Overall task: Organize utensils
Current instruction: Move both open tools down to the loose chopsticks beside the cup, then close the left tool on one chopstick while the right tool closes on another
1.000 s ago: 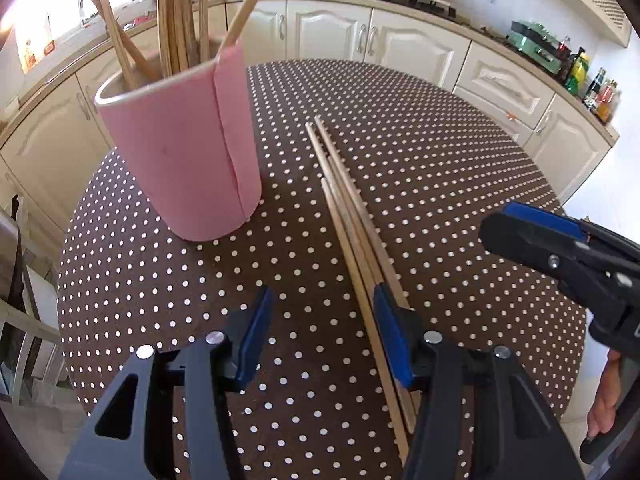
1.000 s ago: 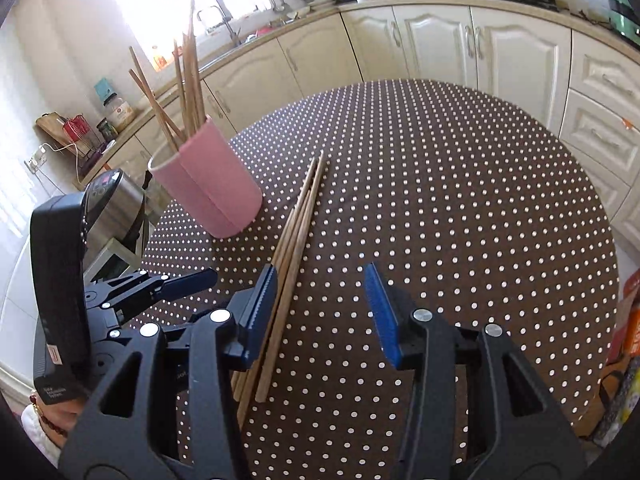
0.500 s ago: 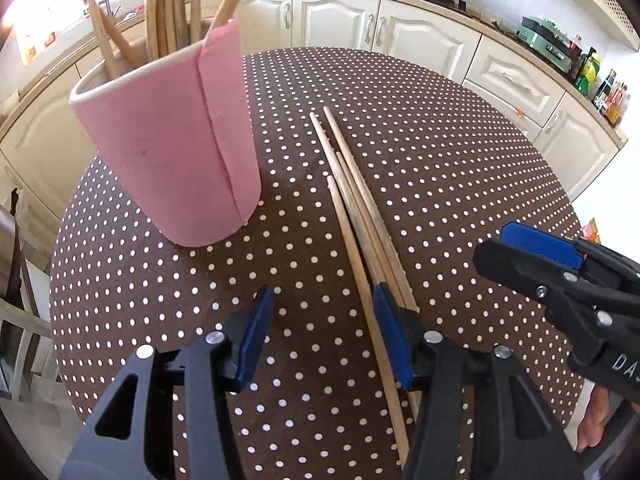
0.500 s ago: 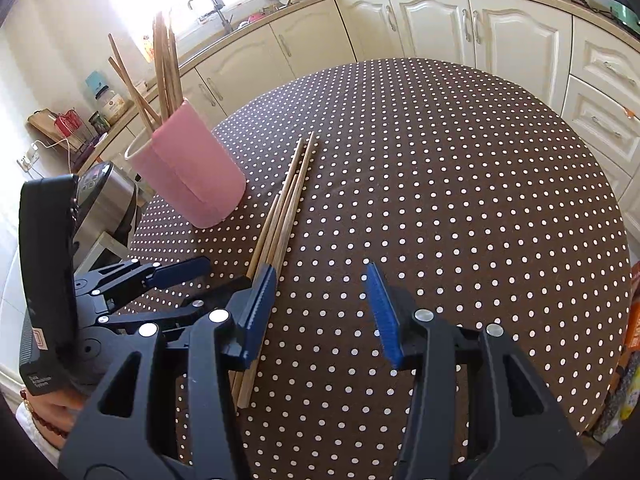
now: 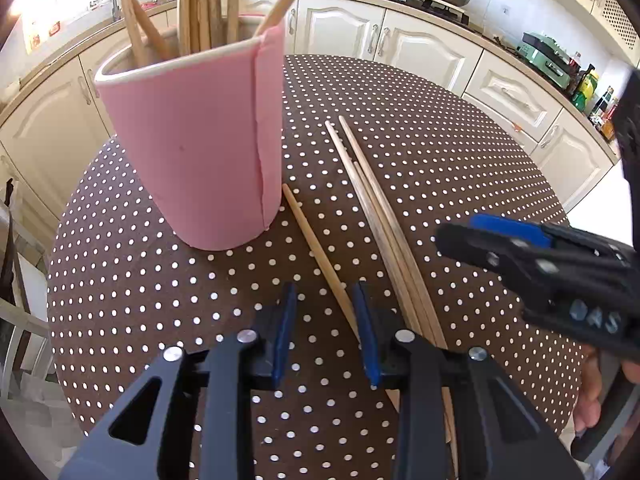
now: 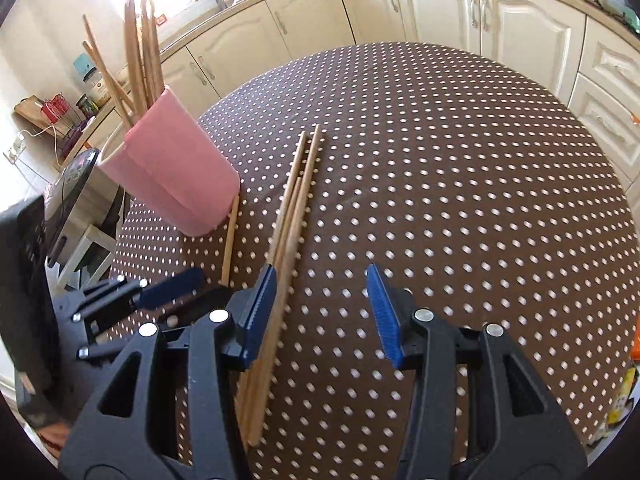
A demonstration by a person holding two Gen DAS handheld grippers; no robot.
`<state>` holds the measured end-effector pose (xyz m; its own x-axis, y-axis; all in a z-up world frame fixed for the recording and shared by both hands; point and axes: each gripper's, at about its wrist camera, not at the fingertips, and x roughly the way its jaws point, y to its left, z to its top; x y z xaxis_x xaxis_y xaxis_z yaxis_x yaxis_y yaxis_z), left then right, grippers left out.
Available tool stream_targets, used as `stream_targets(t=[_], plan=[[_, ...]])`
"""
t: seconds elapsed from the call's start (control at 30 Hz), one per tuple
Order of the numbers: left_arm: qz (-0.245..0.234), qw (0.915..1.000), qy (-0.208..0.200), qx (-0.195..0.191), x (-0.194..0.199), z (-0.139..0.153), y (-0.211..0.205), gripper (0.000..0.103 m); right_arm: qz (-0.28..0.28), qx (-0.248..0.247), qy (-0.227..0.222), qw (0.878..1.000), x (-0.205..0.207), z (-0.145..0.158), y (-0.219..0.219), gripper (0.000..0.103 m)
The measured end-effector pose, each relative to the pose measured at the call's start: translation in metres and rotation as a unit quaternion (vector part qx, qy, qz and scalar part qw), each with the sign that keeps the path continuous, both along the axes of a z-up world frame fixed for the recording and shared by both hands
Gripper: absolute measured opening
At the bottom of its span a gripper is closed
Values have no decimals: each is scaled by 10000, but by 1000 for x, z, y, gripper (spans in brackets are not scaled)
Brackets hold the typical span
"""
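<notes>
Chopsticks: several upright in pink cup (image 5: 192, 148); one loose chopstick (image 5: 320, 256) beside cup, my left gripper (image 5: 325, 334) closing round it, untouched. Bundle (image 6: 288, 216) farther out; right gripper (image 6: 320, 312) spread, empty.

Both views look from a hand-held gripper, forward and steeply down along its two fingers, close above a round polka-dot table (image 5: 460, 168), with cream kitchen cabinets (image 6: 436, 4) along the top of each frame. The left wrist view sits very near the pink holder (image 5: 192, 148), which fills its upper left; the right wrist view has it smaller, at left. Both share the loose chopsticks (image 6: 294, 204) at centre, and each catches the other gripper at its edge.
</notes>
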<state>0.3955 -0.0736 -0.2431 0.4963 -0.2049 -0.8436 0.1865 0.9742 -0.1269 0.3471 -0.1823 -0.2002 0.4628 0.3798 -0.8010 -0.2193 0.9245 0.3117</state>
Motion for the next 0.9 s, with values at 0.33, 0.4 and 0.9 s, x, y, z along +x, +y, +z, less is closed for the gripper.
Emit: stream_targets(t=[0.33,0.4,0.9], plan=[[-67,9995,38,-305,-5,1,17,26,108,-227,250,9994,27,-7,25,34],[-60,9994,37,-328,-10,0,20,26,147,-342,238,9990,29,-7,30,32],[-32,9995,32,-299,-1,3,18,26,252,-860,440,9950,56,-5,70,23]])
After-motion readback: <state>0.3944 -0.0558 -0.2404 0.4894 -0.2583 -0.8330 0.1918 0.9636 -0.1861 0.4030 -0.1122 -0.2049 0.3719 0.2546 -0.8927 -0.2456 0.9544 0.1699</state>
